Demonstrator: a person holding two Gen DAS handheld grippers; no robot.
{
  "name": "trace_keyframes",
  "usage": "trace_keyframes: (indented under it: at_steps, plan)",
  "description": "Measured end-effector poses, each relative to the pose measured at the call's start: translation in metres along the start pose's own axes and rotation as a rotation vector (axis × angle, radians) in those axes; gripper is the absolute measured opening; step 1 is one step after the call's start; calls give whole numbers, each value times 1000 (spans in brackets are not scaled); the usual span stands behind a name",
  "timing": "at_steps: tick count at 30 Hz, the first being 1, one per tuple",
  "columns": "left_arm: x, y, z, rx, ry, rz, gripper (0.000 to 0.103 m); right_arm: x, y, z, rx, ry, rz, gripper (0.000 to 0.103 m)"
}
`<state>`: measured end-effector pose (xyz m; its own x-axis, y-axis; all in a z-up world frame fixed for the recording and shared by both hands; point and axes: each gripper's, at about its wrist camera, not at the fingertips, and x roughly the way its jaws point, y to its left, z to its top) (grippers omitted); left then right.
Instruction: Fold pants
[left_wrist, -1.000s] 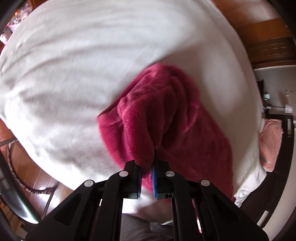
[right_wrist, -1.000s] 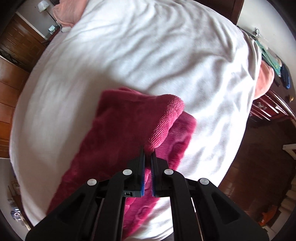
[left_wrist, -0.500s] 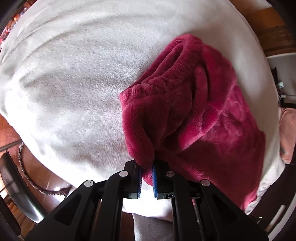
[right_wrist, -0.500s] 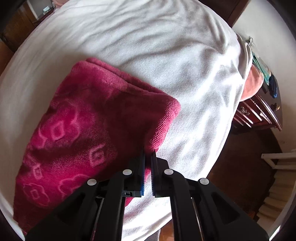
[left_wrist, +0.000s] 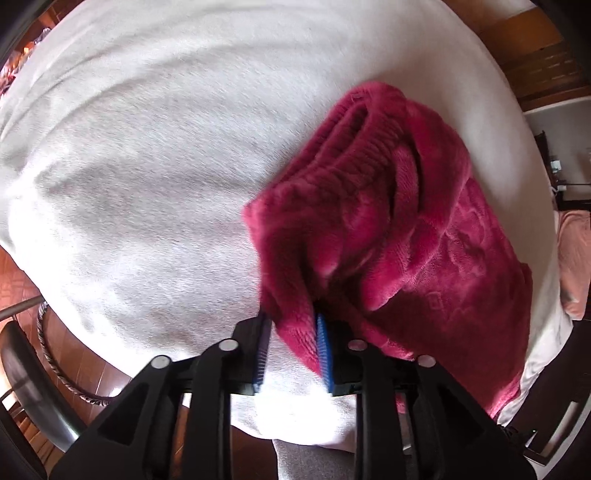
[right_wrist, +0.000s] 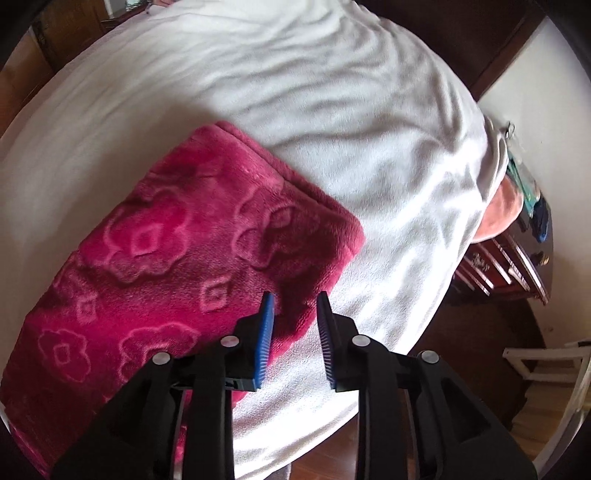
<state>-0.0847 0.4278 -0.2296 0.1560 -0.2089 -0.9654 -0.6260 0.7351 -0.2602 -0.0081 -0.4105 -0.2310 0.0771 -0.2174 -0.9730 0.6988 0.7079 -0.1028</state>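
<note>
Folded magenta fleece pants (left_wrist: 406, 229) with a raised flower pattern lie on the white bed cover (left_wrist: 147, 166). My left gripper (left_wrist: 293, 319) points down at the near waistband corner. Its jaws are opening, and the corner still hangs between them, resting against the right pad (left_wrist: 322, 347) and clear of the left one. In the right wrist view the pants (right_wrist: 166, 258) lie flat on the cover (right_wrist: 332, 110). My right gripper (right_wrist: 295, 297) hovers just above their near right corner. Its jaws are opening too, and nothing is pinched between the blue pads.
The bed's near edge runs just under both grippers, with wooden floor beyond. A dark chair (left_wrist: 22, 369) stands at the lower left. At the right are a dark wooden dresser (right_wrist: 517, 266), a pink cloth (right_wrist: 498, 210) and a white rack (right_wrist: 535, 362).
Both grippers were shut on lifted pants corners. They came down toward the bed, the pants settled flat into a fold, and both pairs of jaws have parted.
</note>
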Motion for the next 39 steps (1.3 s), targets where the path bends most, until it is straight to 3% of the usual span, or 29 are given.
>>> trace_keyframes:
  at_steps: [4, 8, 17, 20, 22, 28, 33, 39]
  plan:
    - [-19, 23, 7, -31, -46, 2, 31, -22, 19, 0, -76, -55, -13, 40]
    - [-38, 25, 19, -51, -106, -28, 31, -41, 54, -2, -132, -92, 35, 40]
    - [-25, -58, 50, 64, -142, -127, 31, -87, 237, -49, -501, -83, 365, 40]
    - [-13, -77, 58, 98, -133, -120, 31, -102, 307, -79, -675, -75, 471, 40]
    - [-1, -88, 64, 141, -124, -69, 31, -111, 349, -99, -779, -64, 535, 40]
    - [31, -96, 78, 134, -87, -55, 29, -119, 444, -147, -999, -13, 633, 40]
    - [33, -94, 87, 119, -83, -73, 24, -104, 479, -169, -1071, 60, 653, 40]
    - [30, -94, 94, 120, -74, -83, 19, -92, 500, -191, -1103, 164, 685, 29]
